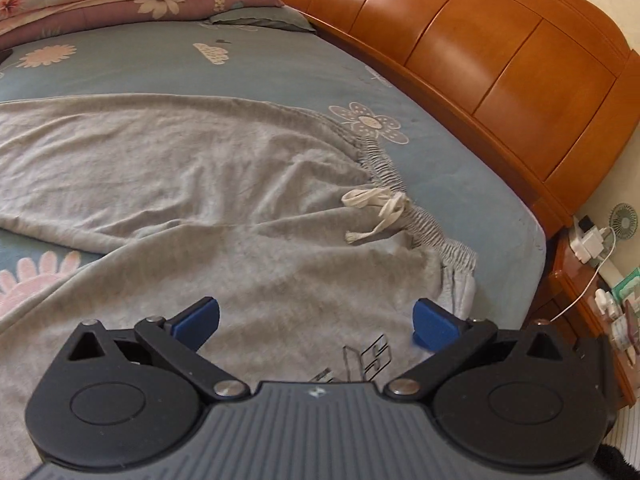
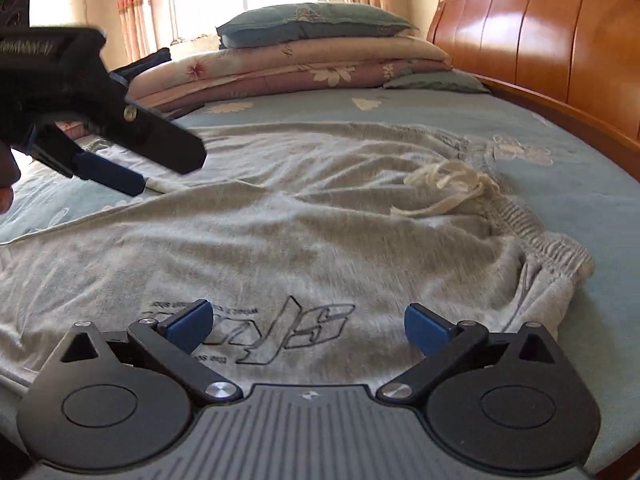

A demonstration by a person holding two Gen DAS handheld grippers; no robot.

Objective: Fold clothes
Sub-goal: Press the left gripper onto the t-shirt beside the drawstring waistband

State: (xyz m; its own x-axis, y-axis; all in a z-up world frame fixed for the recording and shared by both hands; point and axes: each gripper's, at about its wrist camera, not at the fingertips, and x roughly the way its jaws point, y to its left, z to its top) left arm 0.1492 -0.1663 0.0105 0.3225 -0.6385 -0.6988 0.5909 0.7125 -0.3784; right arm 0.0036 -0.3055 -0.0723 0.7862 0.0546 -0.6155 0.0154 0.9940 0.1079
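While daylight falls through the window, we hold both tongs over a bed (image 2: 560, 216) covered in a blue-grey flowered sheet, its curved wooden headboard (image 1: 500, 60) rising ahead and to the right of them. Spread across the sheet, directly beneath and ahead of the tongs, lie the grey sweatpants (image 1: 168, 168), unfolded and wrinkled, with one leg running away to the left and another lying nearer us. Beyond the far edge of the pants, well apart from both tools, we see a stack of folded quilts (image 2: 304, 64) topped by a blue pillow (image 2: 312, 24). Our left gripper (image 1: 316, 320) hangs above the grey cloth with its blue pads spread wide and nothing between them; seen from the right wrist, it juts in from the upper left, above the far leg. Our right gripper (image 2: 308, 322) likewise stands wide open over the fabric, gripping nothing, with the black printed logo (image 2: 288, 328) framed between its blue pads (image 2: 192, 322). Ahead and to the right of both tongs the gathered elastic waistband (image 1: 404, 208) curls along the pants' edge, near the side of the mattress. Just beside it, on the grey cloth, lies the knotted cream drawstring (image 1: 376, 208). Farther right of the left tongs, past the bed's corner, stands a wooden nightstand (image 1: 576, 288) with a white charger and cable (image 1: 588, 240) on it.
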